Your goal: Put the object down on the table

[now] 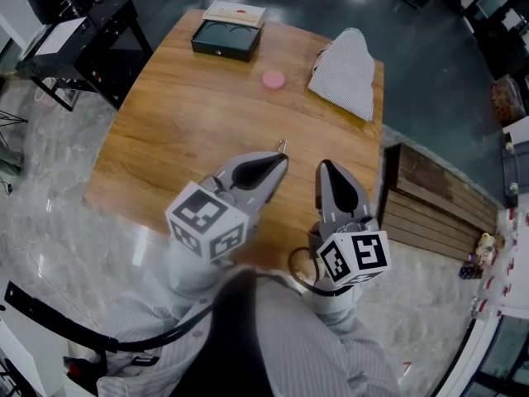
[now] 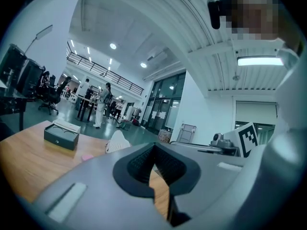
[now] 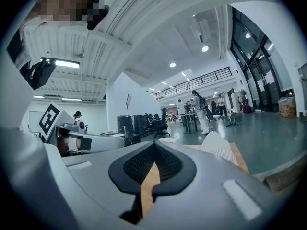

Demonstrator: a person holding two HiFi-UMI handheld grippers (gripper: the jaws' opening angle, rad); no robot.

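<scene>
Object under task: not positively identified. A thin metal loop [image 1: 282,145] shows at the tip of the left gripper [image 1: 279,159], over the near half of the table [image 1: 165,131]; whether it is pinched there or lies on the wood cannot be told. Left jaws are closed tip to tip, with nothing seen between them in the left gripper view. The right gripper [image 1: 324,166] is likewise closed and empty. Judgement: the set-down is either just due or already done; if the loop is held, the next move calls for lowering the tip to the wood and parting the jaws. The table is smooth, glossy wood with rounded corners. On its far half lie a flat round pink disc [image 1: 274,79], a soft, finely woven grey pouch [image 1: 345,73] and a rigid dark box [image 1: 226,40]
</scene>
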